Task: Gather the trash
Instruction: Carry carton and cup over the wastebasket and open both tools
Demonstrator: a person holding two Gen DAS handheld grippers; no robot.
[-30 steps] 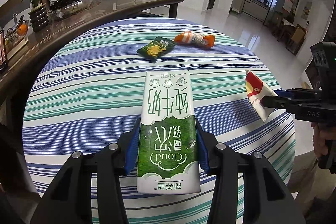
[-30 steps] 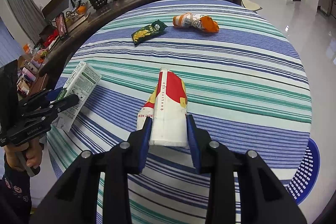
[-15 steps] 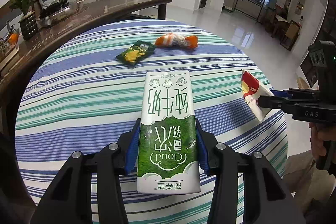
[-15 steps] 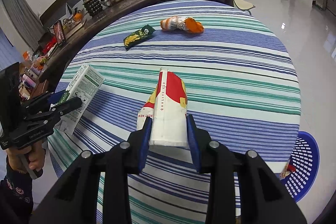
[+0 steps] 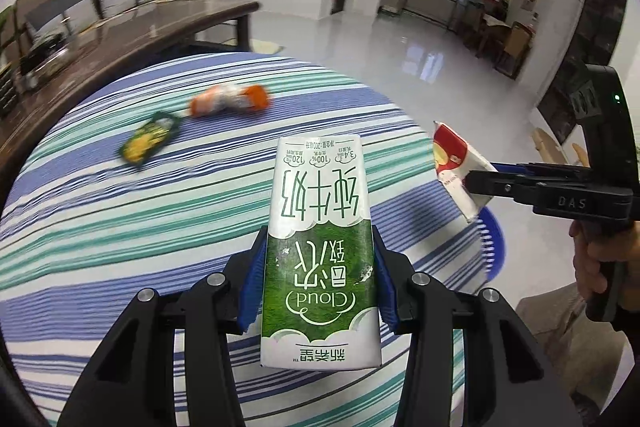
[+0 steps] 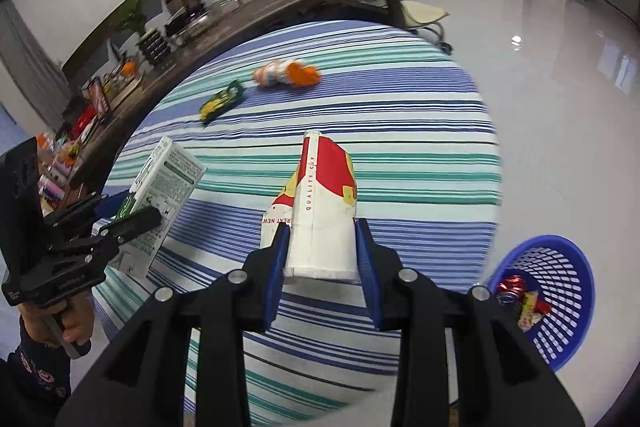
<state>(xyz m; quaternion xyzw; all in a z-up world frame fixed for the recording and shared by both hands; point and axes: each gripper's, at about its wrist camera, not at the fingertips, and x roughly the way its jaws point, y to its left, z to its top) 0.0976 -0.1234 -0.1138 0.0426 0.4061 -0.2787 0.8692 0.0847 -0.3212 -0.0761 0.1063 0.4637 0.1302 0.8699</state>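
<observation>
My left gripper [image 5: 318, 277] is shut on a green and white milk carton [image 5: 320, 247], held above the striped round table [image 5: 120, 227]. The right wrist view shows that carton [image 6: 164, 195] at the left in the same gripper [image 6: 124, 223]. My right gripper [image 6: 320, 255] is shut on a flattened red, yellow and white paper cup [image 6: 320, 211]; the cup [image 5: 456, 163] also shows at the right of the left wrist view. A blue trash basket [image 6: 560, 255] stands on the floor right of the table. A green snack packet [image 6: 222, 103] and an orange wrapper [image 6: 288, 73] lie on the far side of the table.
A long dark wooden table [image 6: 240, 11] with a plant and clutter stands behind the round table, a sofa beyond it. The basket holds several wrappers [image 6: 520, 297]. Glossy white floor [image 6: 560, 87] spreads to the right. A person's hand [image 5: 600, 255] grips the right tool.
Both grippers have swung rightward with their loads. The blue basket has come into view at the right, and the packets on the table have slid left in the pictures.
</observation>
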